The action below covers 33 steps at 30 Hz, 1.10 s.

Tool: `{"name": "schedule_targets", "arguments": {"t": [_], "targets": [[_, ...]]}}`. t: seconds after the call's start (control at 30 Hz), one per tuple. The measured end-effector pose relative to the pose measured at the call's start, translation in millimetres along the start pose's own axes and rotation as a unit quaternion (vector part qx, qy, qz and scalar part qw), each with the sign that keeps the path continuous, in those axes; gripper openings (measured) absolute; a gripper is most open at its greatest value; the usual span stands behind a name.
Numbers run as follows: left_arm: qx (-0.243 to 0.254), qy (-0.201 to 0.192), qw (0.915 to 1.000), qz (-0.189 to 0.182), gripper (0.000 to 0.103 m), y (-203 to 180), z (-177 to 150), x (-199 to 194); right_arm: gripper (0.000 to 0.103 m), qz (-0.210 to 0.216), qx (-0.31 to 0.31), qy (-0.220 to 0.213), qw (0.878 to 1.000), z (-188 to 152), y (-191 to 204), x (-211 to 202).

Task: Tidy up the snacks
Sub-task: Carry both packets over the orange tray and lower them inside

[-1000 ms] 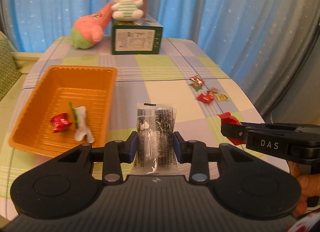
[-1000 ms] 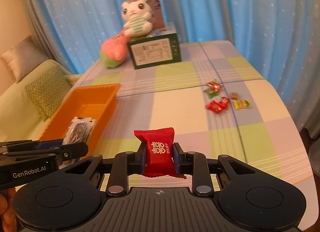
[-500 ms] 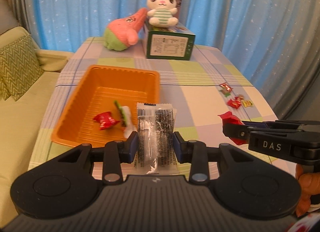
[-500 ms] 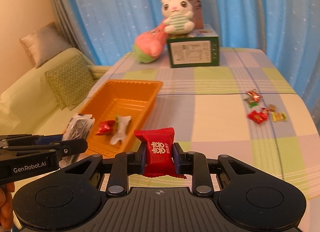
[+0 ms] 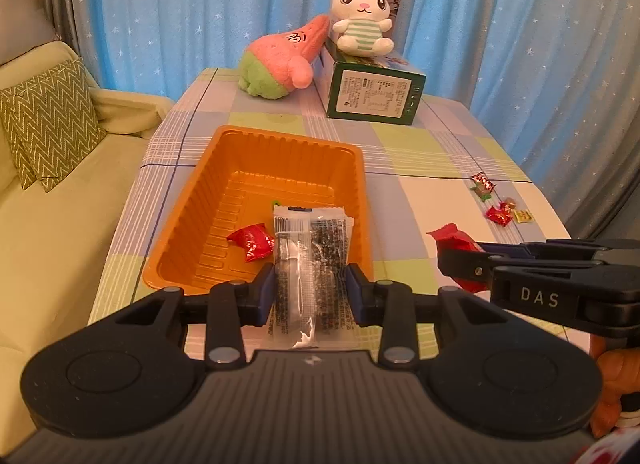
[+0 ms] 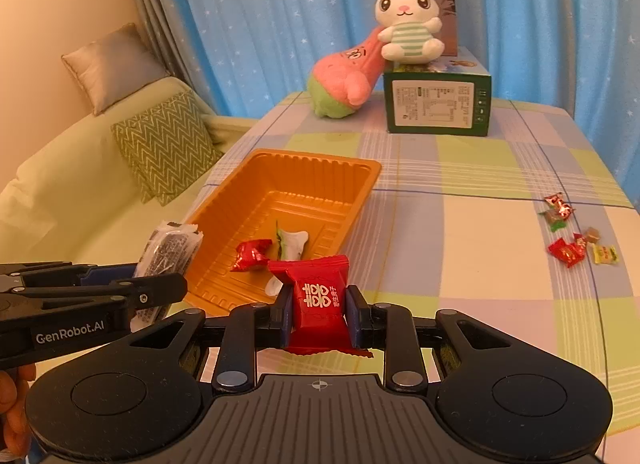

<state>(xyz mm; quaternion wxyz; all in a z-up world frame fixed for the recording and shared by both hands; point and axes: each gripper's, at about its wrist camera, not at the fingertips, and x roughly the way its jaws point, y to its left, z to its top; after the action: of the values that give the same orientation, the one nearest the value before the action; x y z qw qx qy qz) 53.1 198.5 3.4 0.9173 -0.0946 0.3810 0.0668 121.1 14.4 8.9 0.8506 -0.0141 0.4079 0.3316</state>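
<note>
On a checked tablecloth [image 5: 420, 199] stands the orange tray [image 5: 224, 167] that collects the snacks. The left gripper [image 5: 311, 296] clamps a clear dark packet [image 5: 310, 260] near its front rim, and the right gripper [image 6: 319, 318] clamps a red candy [image 6: 316, 300], probably for dropping in.

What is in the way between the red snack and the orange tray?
Nothing visible. The right gripper holds the red snack at the orange tray's near edge. The tray is open-topped, with just a red candy and white candy inside.
</note>
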Motion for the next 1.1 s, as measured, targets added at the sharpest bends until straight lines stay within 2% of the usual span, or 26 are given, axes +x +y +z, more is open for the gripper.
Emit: {"name": "schedule_targets", "arguments": {"t": [0.53, 1.1], "targets": [[0.007, 0.013, 0.9999, 0.003, 0.034, 34.1, 14.7, 25.7, 0.027, 0.015, -0.009, 0.020, 1.000, 17.0, 16.8, 42.7], [0.029, 0.039, 0.9987, 0.017, 0.034, 65.4, 33.4, 76.4, 0.027, 0.019, 0.011, 0.041, 0.999, 29.7, 7.5, 93.2]]}}
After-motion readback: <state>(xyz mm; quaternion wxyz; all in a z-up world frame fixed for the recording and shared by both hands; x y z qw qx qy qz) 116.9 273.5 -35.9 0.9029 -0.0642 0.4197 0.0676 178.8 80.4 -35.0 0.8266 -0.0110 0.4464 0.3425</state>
